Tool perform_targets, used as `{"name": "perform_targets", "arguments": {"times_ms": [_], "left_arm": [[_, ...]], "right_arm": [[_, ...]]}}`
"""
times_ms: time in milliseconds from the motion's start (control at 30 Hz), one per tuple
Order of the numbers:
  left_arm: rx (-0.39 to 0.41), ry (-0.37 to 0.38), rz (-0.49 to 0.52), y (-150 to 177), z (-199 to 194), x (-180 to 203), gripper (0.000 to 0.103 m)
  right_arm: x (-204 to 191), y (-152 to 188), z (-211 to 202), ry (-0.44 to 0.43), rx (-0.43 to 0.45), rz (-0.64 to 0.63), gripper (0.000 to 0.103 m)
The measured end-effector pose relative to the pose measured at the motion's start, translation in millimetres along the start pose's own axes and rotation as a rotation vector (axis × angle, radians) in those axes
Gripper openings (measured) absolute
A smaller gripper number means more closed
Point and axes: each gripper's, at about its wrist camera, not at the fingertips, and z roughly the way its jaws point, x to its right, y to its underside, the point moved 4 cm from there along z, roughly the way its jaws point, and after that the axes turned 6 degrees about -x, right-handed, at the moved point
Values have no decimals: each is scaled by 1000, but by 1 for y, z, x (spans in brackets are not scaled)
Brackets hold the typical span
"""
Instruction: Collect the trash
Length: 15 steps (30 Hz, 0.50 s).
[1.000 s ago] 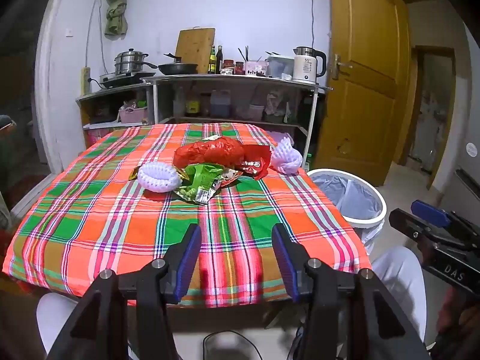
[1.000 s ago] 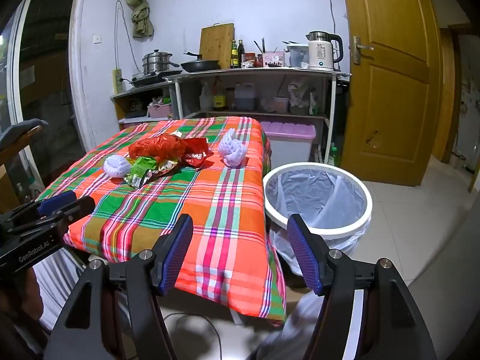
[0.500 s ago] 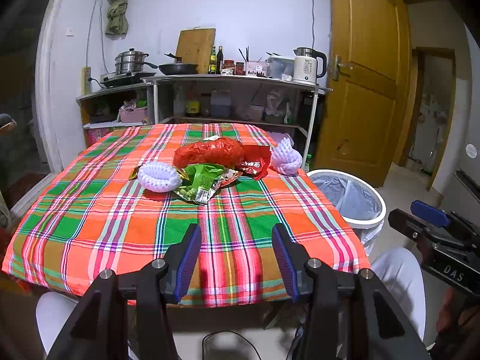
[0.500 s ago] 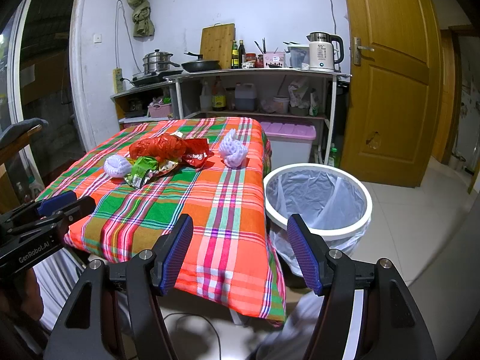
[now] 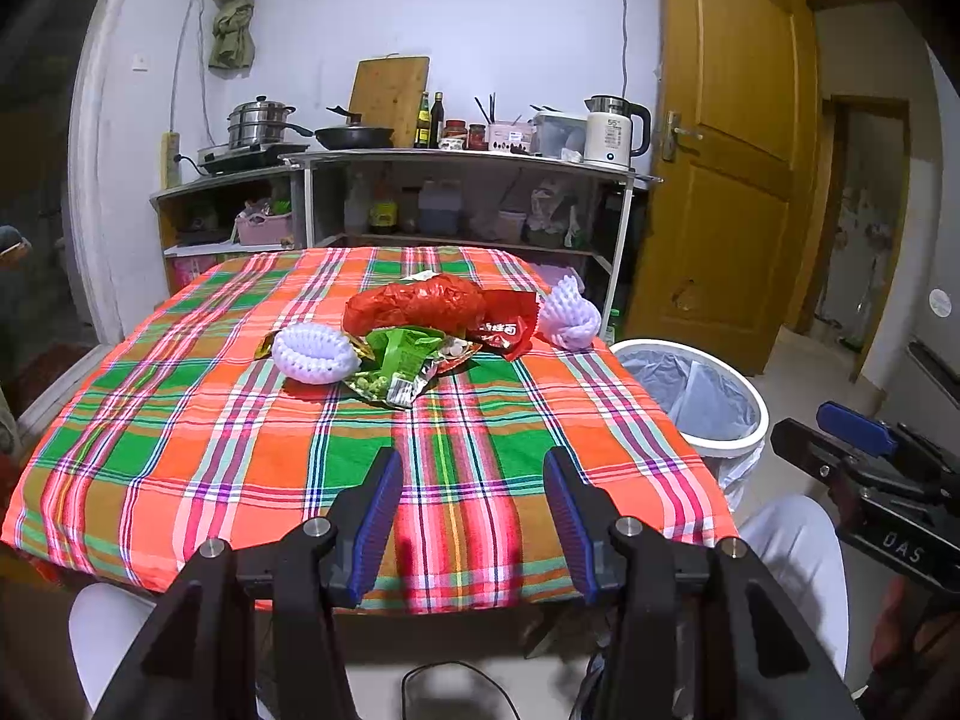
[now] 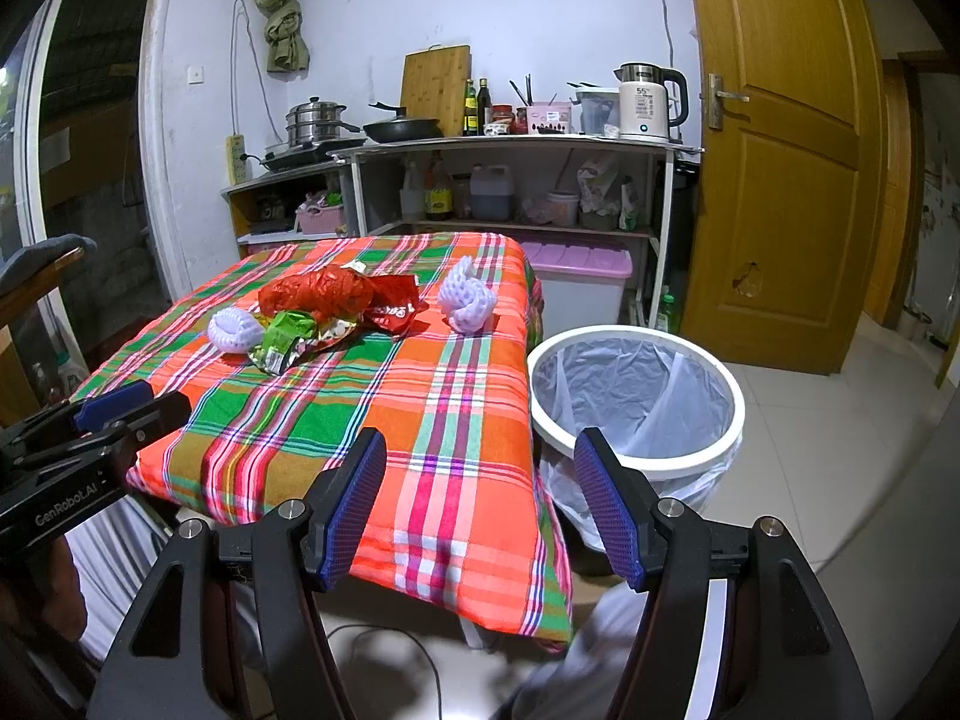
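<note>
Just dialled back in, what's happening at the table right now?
Nothing is picked up yet. A person holds the left gripper and right gripper open and empty at the near edge of the plaid-clothed table. The trash sits mid-table: a crumpled red plastic bag, a green snack wrapper, a red snack wrapper and two white foam fruit nets. The white lined trash bin stands beside the table.

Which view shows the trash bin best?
The right wrist view: the bin shows its whole white rim and the liner inside, beside the table. The left wrist view shows the bin near the right edge, partly cut off by the table corner.
</note>
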Motion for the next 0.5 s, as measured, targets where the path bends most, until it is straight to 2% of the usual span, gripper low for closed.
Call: {"name": "perform_targets", "arguments": {"times_ms": [500], "left_arm": [[-1, 14, 1, 0, 0, 2, 48]], "right_arm": [[0, 0, 1, 0, -1, -2, 66]]}}
